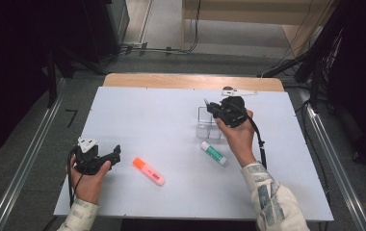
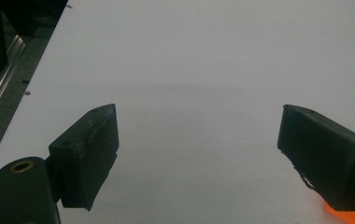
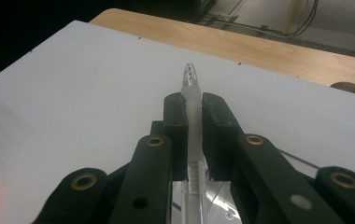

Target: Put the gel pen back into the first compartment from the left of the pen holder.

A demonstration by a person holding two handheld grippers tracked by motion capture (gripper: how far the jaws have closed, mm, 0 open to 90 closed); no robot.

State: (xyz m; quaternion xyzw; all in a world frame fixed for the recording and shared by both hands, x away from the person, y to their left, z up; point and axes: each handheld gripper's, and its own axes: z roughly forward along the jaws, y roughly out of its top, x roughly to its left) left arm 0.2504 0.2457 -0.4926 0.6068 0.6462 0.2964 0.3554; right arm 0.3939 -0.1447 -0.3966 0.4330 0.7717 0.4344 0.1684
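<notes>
My right gripper (image 1: 211,108) hovers above a clear plastic holder (image 1: 206,126) right of the table's middle. It is shut on a clear pen (image 3: 190,79), whose tip sticks out past the jaws and whose barrel runs back between them, with the holder (image 3: 215,205) under the jaws. My left gripper (image 1: 115,154) rests at the near left, open, with nothing between its jaws (image 2: 199,114). An orange highlighter (image 1: 148,171) lies just right of it, and a bit of it (image 2: 346,211) peeks out behind the right jaw. A white and green glue stick (image 1: 213,152) lies in front of the holder.
A white sheet (image 1: 142,120) covers the table, with a strip of bare wood (image 1: 171,81) along the far edge. A small white and dark object (image 1: 236,91) lies at the far edge behind the right gripper. Metal rails (image 1: 24,163) run along both sides.
</notes>
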